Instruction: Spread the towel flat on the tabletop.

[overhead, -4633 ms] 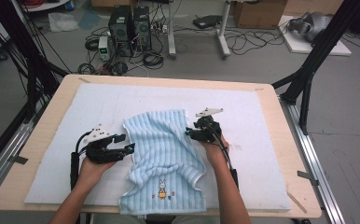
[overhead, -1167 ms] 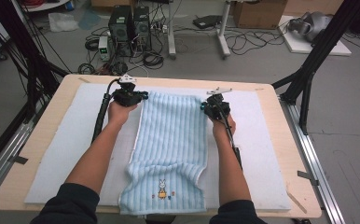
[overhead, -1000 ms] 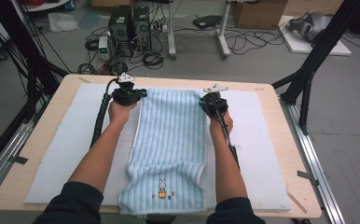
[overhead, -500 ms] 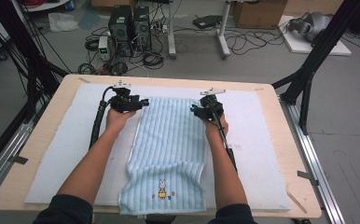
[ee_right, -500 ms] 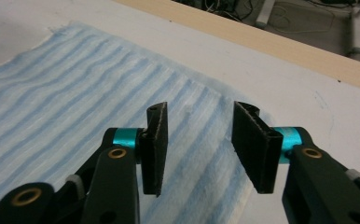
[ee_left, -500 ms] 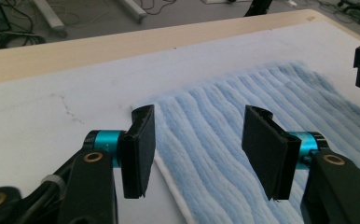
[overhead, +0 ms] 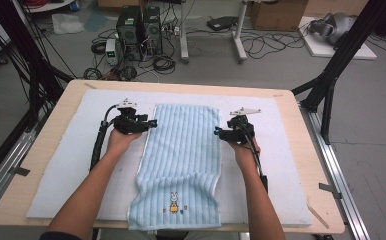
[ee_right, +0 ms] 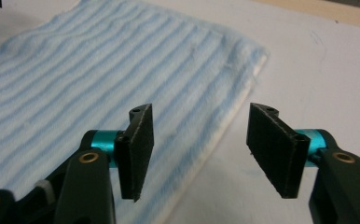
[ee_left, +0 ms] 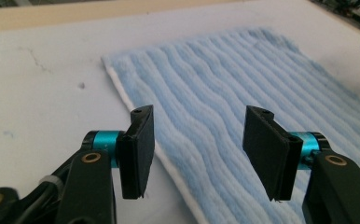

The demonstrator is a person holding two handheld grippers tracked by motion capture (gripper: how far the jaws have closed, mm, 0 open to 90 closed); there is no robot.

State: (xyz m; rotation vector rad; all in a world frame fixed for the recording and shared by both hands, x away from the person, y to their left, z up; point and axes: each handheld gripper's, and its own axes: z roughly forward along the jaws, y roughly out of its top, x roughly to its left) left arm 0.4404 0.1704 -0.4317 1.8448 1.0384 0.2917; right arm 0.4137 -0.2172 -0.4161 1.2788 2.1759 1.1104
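High view showed the blue striped towel (overhead: 181,160) lying flat and lengthwise down the middle of the white mat (overhead: 61,170), its far edge near the mat's far side and its near end, with a small rabbit picture (overhead: 174,202), hanging close to the table's near edge. The left gripper (overhead: 151,123) sat at the towel's left border, near the far corner; the right gripper (overhead: 216,132) sat at the right border, a little nearer the person. Both had just been opening. In the left gripper view the black jaws stood well apart above the towel's white-hemmed edge, gripping nothing. In the right gripper view the jaws had the same wide gap, straddling the other hem, and the cloth lay loose beneath them. Whether either lower tip brushed the pile, I could not quite tell. The mat covered most of the wooden table (overhead: 291,100), and beyond it the floor held computer towers (overhead: 138,25) and tangled cables (overhead: 261,45).
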